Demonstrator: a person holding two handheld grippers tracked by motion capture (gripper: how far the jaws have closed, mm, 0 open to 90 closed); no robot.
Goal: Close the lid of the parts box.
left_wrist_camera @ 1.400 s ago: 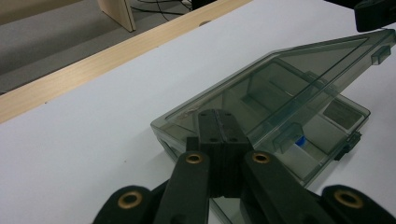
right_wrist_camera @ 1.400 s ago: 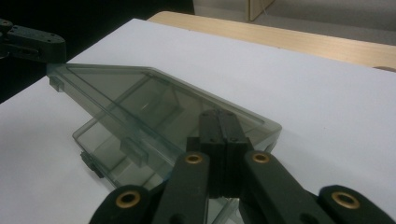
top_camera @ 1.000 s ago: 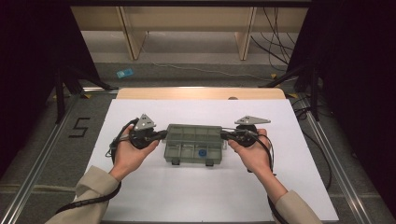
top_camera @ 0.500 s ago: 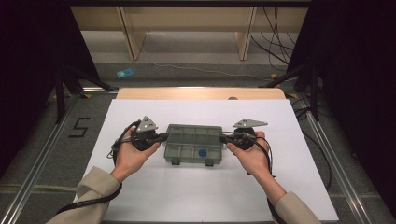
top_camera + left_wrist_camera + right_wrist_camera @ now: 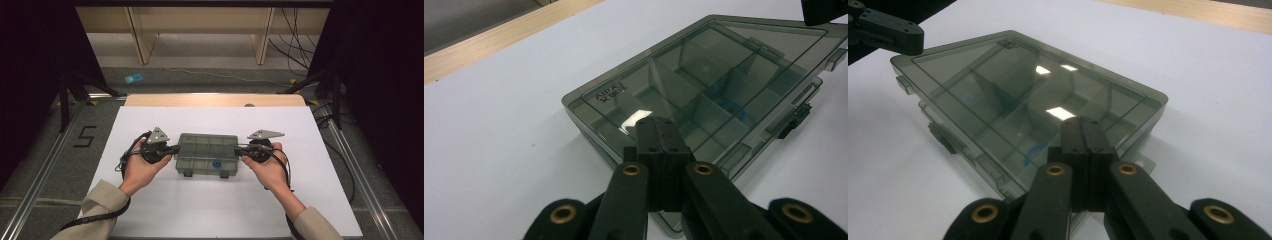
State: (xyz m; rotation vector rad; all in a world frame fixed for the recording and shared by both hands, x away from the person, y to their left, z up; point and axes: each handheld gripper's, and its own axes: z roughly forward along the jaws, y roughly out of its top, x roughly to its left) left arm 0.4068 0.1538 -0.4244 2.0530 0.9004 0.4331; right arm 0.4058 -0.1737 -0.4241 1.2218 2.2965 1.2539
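High view: a smoky grey, clear plastic compartment box, lid closed, lies on the white table sheet between both grippers. Left gripper view: left gripper, jaws pressed together and empty, hangs over the box's end. Right gripper view: right gripper, likewise closed and empty, sits over the opposite end.

White sheet covering the tabletop, with a strip of bare wooden table edge along its far side. Grey floor beyond, bearing a small blue card and a painted numeral 5 to the left. Black cables trail at far right; wooden legs stand behind.
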